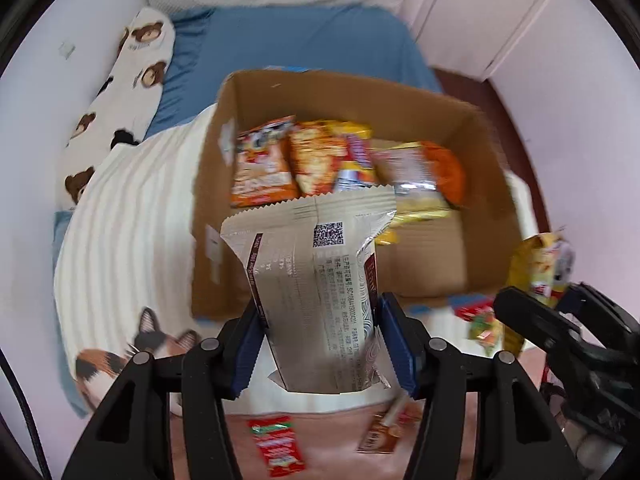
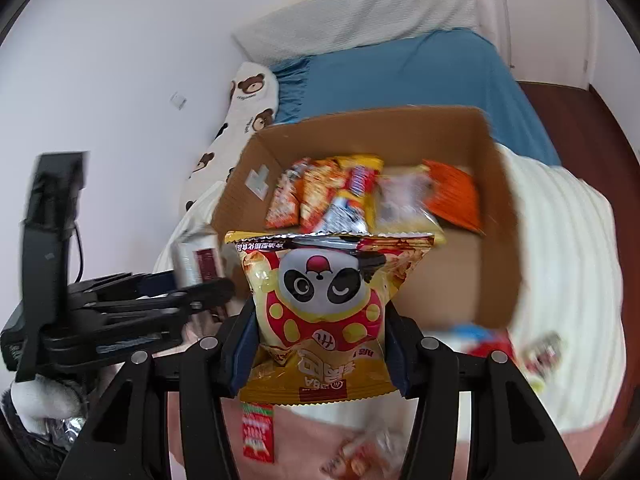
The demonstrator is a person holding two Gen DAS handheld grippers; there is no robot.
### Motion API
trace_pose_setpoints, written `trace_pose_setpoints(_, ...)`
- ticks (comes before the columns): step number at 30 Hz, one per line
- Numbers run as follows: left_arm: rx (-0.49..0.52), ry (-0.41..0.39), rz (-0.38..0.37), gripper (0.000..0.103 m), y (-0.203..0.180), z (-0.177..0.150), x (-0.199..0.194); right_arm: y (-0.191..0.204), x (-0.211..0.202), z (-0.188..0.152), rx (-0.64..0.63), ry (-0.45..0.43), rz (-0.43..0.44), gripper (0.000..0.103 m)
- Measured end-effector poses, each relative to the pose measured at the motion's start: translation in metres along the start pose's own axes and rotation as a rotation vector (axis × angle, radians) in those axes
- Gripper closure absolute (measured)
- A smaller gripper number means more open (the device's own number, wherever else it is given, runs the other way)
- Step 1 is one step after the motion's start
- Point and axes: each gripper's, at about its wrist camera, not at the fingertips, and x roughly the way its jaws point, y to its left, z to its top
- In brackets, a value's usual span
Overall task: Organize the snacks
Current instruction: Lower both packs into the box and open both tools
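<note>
Beige packet (image 1: 320, 280) with maroon edge; yellow panda bag (image 2: 328, 304), red polka dots; brown cardboard box (image 1: 440, 112); blue sheet (image 1: 304, 40); bear-print white pillow (image 1: 132, 92).

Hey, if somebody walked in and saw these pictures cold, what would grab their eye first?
Probably the two packets held up in front of the cameras: a yellow panda snack bag clamped in the right gripper, and a beige packet with a printed code in the left gripper. Just behind them an open cardboard box sits on the bed, orange and yellow snack packs lined along its far side.
</note>
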Motion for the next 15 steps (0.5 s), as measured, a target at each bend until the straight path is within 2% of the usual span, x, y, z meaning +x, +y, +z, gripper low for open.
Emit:
trace_pose_setpoints(3, -0.031, 0.053, 0.021, 0.050, 0.021, 0.020, 0.020, 0.014, 0.030, 0.016, -0.019, 0.022, -0.005, 0.047)
trace_pose_setpoints(7, -0.034, 0.100, 0.052, 0.050, 0.030, 0.043, 0.048, 0.024, 0.078, 0.029, -0.006, 0.098, 0.020, 0.045)
trace_pose_setpoints(8, -0.039, 0.109, 0.054, 0.050, 0.032, 0.045, 0.051, 0.023, 0.086, 0.029, -0.002, 0.121, 0.028, 0.042)
trace_pose_setpoints(10, -0.041, 0.121, 0.043, 0.050, 0.032, 0.050, 0.055, 0.021, 0.108, 0.029, 0.024, 0.191, 0.052, 0.016)
trace_pose_setpoints(11, -0.040, 0.117, 0.049, 0.050, 0.032, 0.051, 0.057, 0.021, 0.114, 0.026, 0.023, 0.203, 0.063, 0.012)
trace_pose_setpoints(15, -0.039, 0.085, 0.058, 0.048, 0.028, 0.047, 0.056, 0.016, 0.120, 0.022, 0.029, 0.212, 0.022, 0.012)
